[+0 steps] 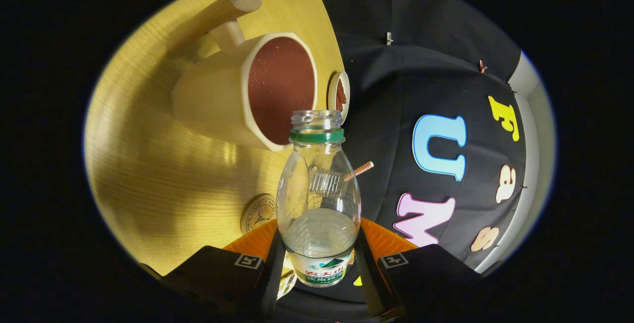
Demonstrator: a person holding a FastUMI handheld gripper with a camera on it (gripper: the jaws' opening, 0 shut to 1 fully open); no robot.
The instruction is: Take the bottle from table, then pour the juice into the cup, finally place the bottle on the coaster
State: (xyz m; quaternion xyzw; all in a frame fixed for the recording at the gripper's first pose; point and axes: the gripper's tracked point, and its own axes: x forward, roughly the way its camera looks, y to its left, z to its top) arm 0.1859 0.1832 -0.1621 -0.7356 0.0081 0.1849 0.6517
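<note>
My gripper (319, 256) is shut on a clear plastic bottle (318, 194), one finger on each side of its labelled lower body. The bottle has a green neck ring and no cap, and clear liquid fills its lower part. The view is rolled, so the wooden table (163, 174) stands tilted beside the bottle. A cream cup (233, 97) with a reddish-brown inside sits on it just beyond the bottle, and the bottle's mouth is close to the cup's rim. A round wooden coaster (258, 212) lies on the table close to my fingers, beside the bottle's base.
A small round dish (339, 96) with a brown inside sits at the table's edge past the cup. A wooden rod (218, 13) lies beyond the cup's handle. A striped straw-like stick (360, 170) pokes out behind the bottle. The black cloth wall is beyond the table's edge.
</note>
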